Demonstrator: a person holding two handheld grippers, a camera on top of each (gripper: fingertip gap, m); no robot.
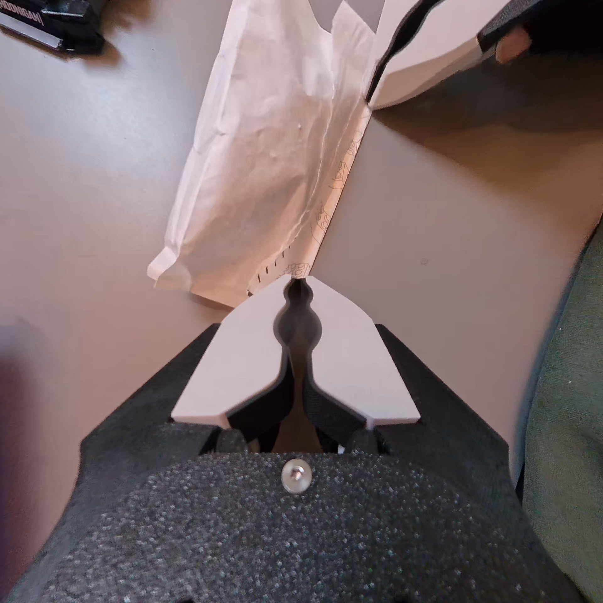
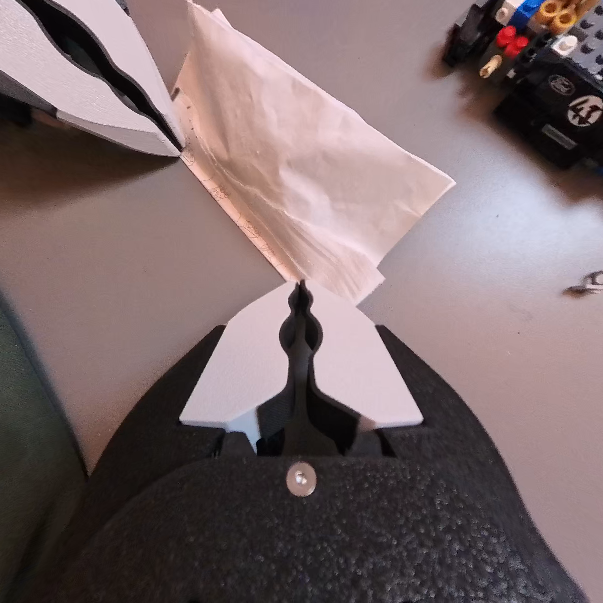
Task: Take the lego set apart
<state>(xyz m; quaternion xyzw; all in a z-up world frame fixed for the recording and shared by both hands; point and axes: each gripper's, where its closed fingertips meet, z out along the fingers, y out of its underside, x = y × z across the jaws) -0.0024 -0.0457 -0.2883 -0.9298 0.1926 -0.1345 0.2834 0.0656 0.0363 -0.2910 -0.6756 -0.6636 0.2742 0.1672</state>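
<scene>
Far left in the right wrist view: left hand-held gripper [image 2: 177,150], white fingers pressed all but together, pinching the printed edge of a crumpled white paper bag [image 2: 293,163]. Held off the grey desk [image 2: 98,244], stretched along that edge towards the right hand-held gripper [image 2: 301,283], likewise closed to a sliver and gripping the bag's near corner. So: both narrow, both holding paper, neither holding bricks.

Judging by the creases and the sag: very light, limp, thin, with no stiffness to speak of. Easy to tear if pulled hard in opposite directions; likely to slip from smooth fingers if pinched on a single loose layer. Better taken at the doubled, line-drawn seam, as now, than on the fluttering free flap. Cannot tell whether empty or holding pieces.

Further right, well apart from the bag, at the top corner of the desk: the lego set [image 2: 538,81], a black block-like build with red, blue, white and tan studs on top. Seemingly assembled and untouched, so the taking apart apparently not yet begun. Rigid, hard, slick-sided; probably best braced low on the black body with one grip and picked at the small raised pieces with the other. Small parts prone to popping off and rolling.

Near the right edge, a small curved loose piece [image 2: 587,284], too blurred to identify.
</scene>
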